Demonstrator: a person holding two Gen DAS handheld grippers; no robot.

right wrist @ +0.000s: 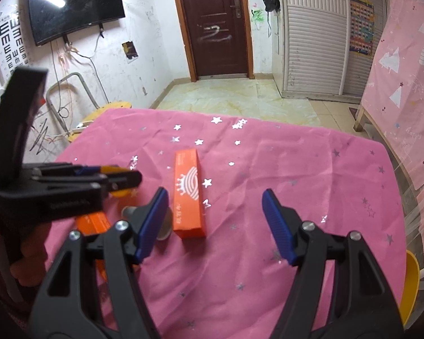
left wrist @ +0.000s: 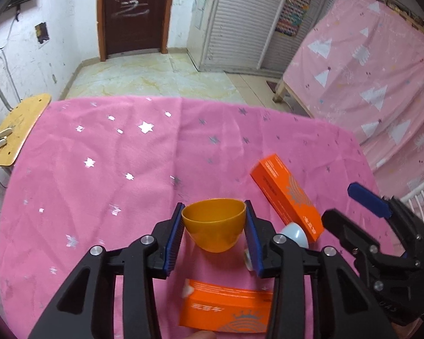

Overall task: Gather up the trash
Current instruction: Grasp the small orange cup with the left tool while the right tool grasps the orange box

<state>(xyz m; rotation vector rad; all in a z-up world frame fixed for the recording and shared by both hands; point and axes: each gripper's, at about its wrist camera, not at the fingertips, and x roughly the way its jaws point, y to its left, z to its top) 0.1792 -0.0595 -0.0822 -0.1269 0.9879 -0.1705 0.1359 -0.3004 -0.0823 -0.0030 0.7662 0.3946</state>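
The left hand-held gripper (left wrist: 214,231) pinches a smooth, glossy orange plastic cup (left wrist: 213,224), rounded like half an egg with its open rim facing up; its ribbed blue pads (left wrist: 174,240) press against both sides of the cup wall. Under and just behind those fingers lies a flat orange cardboard box (left wrist: 226,308) with sharp corners and printed white lettering. To the right of the fingers a pale blue rounded shell (left wrist: 295,234) sits touching a second long orange box (left wrist: 287,195), which lies flat and angles away across the cloth. The right hand-held gripper (right wrist: 214,226) is spread wide with nothing between its blue ribbed pads (right wrist: 152,223); that long box (right wrist: 189,195) lies ahead of them, closer to the left pad, with a grey rounded piece (right wrist: 165,224) partly hidden behind that pad. The desk (left wrist: 99,155) is draped in a soft, wrinkled pink cloth scattered with shiny silver stars. Ahead of both grippers the cloth runs wide and bare to its rounded far edge, then tiled floor (left wrist: 144,82). A pink bed (left wrist: 367,65) stands close on the right, and a wooden stool (left wrist: 19,127) sits off the left corner.
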